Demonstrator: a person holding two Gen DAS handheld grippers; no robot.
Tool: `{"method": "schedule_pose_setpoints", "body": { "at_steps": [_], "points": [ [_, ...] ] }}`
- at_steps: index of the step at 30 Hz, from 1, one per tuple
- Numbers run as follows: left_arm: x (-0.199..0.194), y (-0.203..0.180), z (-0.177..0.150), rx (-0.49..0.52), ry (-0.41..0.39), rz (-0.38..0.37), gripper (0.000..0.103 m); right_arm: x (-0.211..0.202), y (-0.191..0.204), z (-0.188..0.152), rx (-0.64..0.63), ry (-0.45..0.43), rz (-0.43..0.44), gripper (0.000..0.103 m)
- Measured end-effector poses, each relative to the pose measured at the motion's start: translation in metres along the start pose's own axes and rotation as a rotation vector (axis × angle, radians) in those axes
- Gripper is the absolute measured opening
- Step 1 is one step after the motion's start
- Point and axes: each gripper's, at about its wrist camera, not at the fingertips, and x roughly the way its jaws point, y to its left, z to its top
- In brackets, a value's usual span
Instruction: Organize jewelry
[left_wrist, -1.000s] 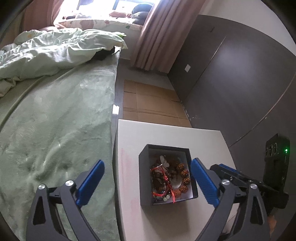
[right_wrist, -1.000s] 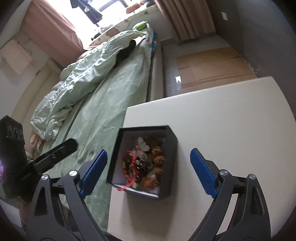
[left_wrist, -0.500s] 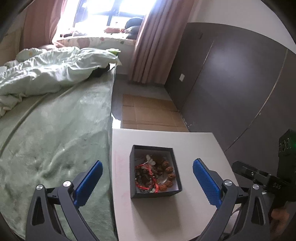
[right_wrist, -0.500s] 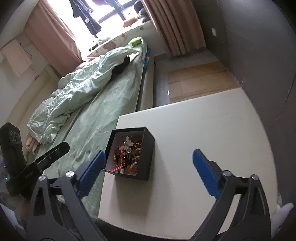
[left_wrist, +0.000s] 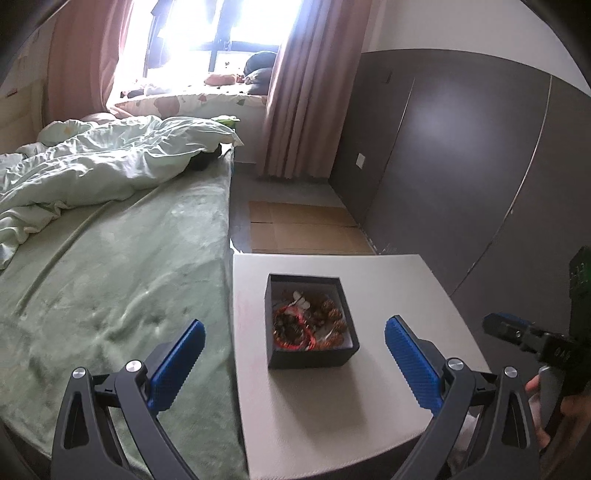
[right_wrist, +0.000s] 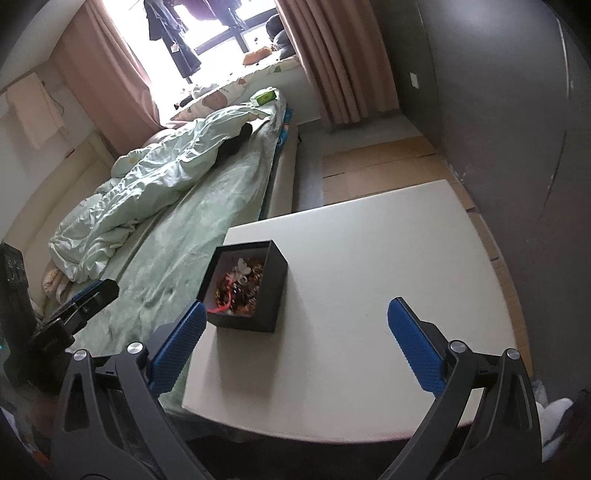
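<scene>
Two grippers are hovering above a small white table (left_wrist: 388, 280) standing against the side of a bed (left_wrist: 110, 266). The left gripper (left_wrist: 293, 363) is holding its blue pads (left_wrist: 177, 369) spread wide, with nothing between them. The right gripper (right_wrist: 295, 350) is likewise standing wide apart and gripping nothing; its blue pads (right_wrist: 415, 354) are framing bare tabletop.

A black open-topped jewelry box (left_wrist: 310, 356) is sitting on the table near the edge that borders the bed, closer to the far corner on that side than to the near one. Inside it a tangle of jewelry (left_wrist: 308, 325) is lying on a white lining: brown knobbly bead bracelets, a red cord and a small pale charm. In the right wrist view the same box (right_wrist: 271, 291) is showing just beyond the left-side pad, apart from it.

A pale green duvet (left_wrist: 92, 173) is lying crumpled on the bed, and flattened cardboard (left_wrist: 303, 232) is covering the floor beyond the table's far edge, beside a dark wardrobe (left_wrist: 461, 166).
</scene>
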Motion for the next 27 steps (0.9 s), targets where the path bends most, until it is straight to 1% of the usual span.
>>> {"method": "schedule_pose_setpoints", "body": {
  "at_steps": [2,5,8,10,12,15,19,23,27],
  "points": [
    [-0.004,0.001,-0.005,0.005,-0.001,0.009,0.095,-0.005,-0.001,-0.007,0.002,-0.007,-0.009,0.098],
    [-0.010,0.002,-0.012,0.008,0.000,0.020,0.095,-0.015,-0.005,-0.017,0.034,-0.018,0.014,0.098],
    [-0.018,0.003,-0.019,0.002,-0.019,0.034,0.095,-0.023,-0.004,-0.025,0.040,-0.031,0.017,0.098],
    [-0.021,0.004,-0.021,-0.004,-0.022,0.044,0.095,-0.029,-0.004,-0.030,0.035,-0.051,0.005,0.098],
    [-0.024,0.004,-0.024,-0.003,-0.020,0.053,0.095,-0.031,-0.002,-0.033,0.025,-0.051,-0.016,0.098],
    [-0.030,0.004,-0.027,0.003,-0.030,0.061,0.095,-0.035,0.004,-0.038,0.000,-0.060,-0.025,0.098],
    [-0.036,0.002,-0.030,0.004,-0.045,0.048,0.095,-0.033,0.006,-0.044,-0.018,-0.054,-0.040,0.098],
    [-0.043,-0.005,-0.031,0.046,-0.076,0.069,0.095,-0.032,0.007,-0.045,-0.022,-0.055,-0.047,0.098],
    [-0.037,-0.001,-0.029,0.035,-0.065,0.059,0.095,-0.028,0.005,-0.043,-0.019,-0.051,-0.051,0.098]
  ]
}}
